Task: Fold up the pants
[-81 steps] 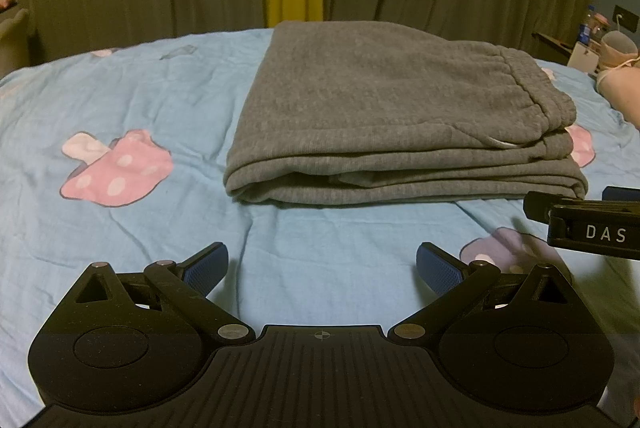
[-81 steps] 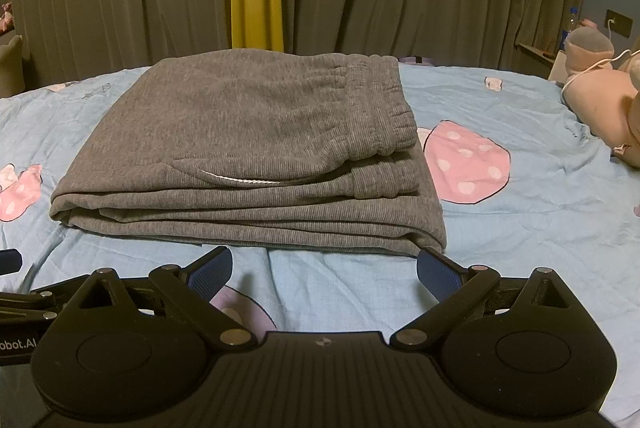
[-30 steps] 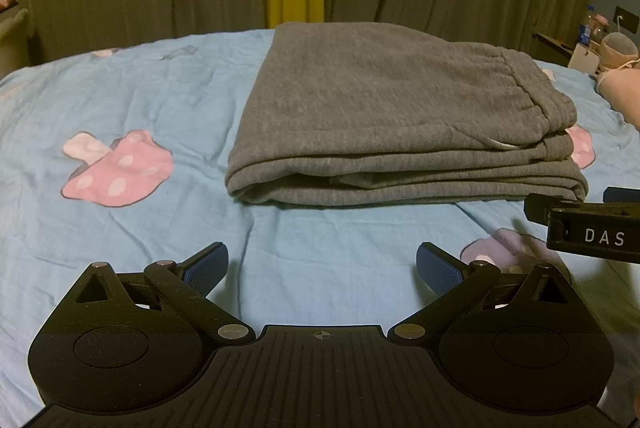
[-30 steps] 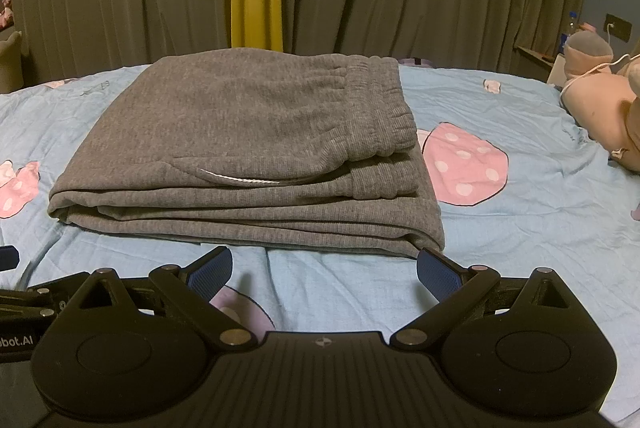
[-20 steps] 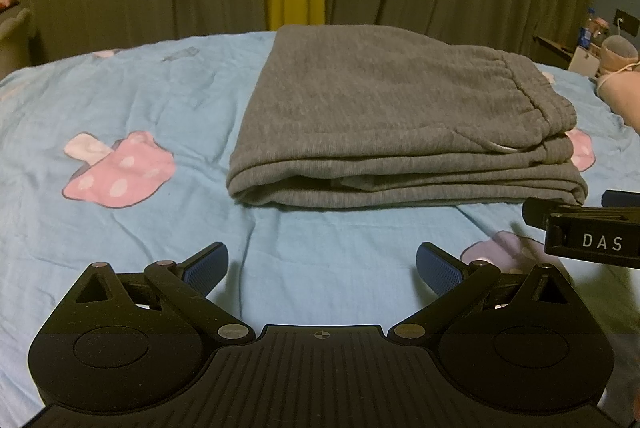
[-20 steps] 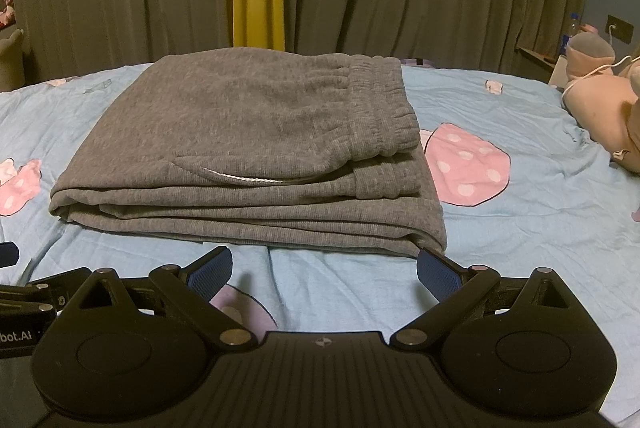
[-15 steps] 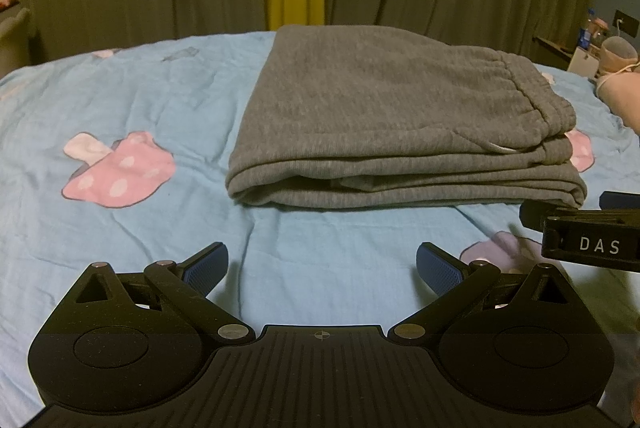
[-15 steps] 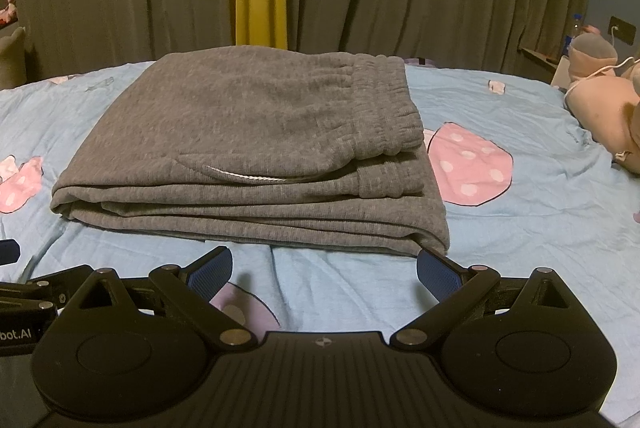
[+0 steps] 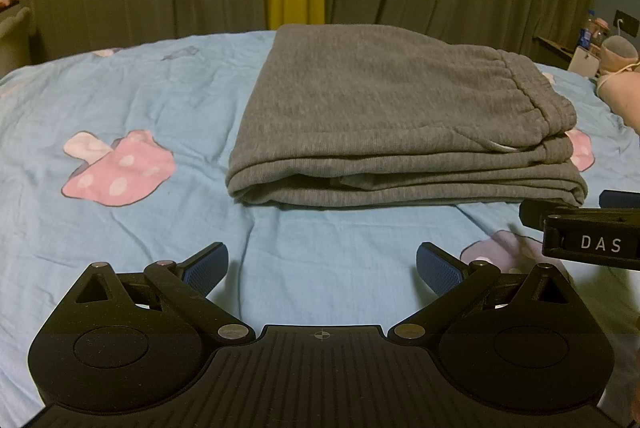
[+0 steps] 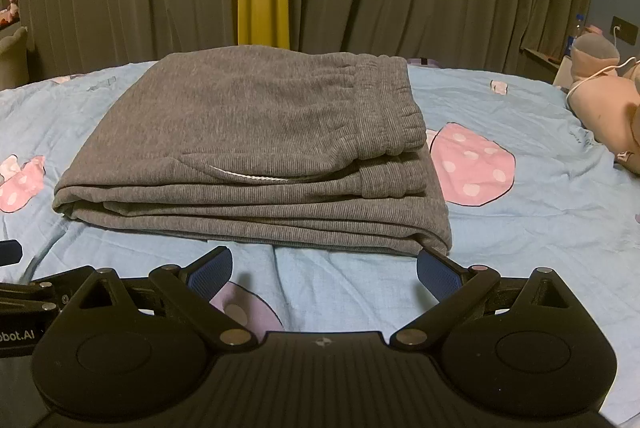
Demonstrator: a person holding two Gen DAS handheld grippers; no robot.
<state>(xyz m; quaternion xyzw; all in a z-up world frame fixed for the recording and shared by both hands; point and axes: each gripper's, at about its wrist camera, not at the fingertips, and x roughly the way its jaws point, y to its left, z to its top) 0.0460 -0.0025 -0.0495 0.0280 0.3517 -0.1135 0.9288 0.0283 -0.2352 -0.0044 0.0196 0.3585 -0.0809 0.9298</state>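
Left wrist view shows the grey fleece pants (image 9: 392,124) lying folded in a thick stack on the pale blue mushroom-print bedsheet (image 9: 120,100). Both the left claw (image 9: 322,268) and right claw (image 10: 324,270) gape empty just short of it; best withdraw without nudging the stack.

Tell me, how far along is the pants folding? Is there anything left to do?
It looks essentially finished. The grey pants lie on the blue bedsheet as a compact stack of several layers, with the waistband on top at one side. Nothing is in hand: the left gripper and the right gripper are both open, empty and short of the pile. At most, the slightly uneven near edges could be tidied.
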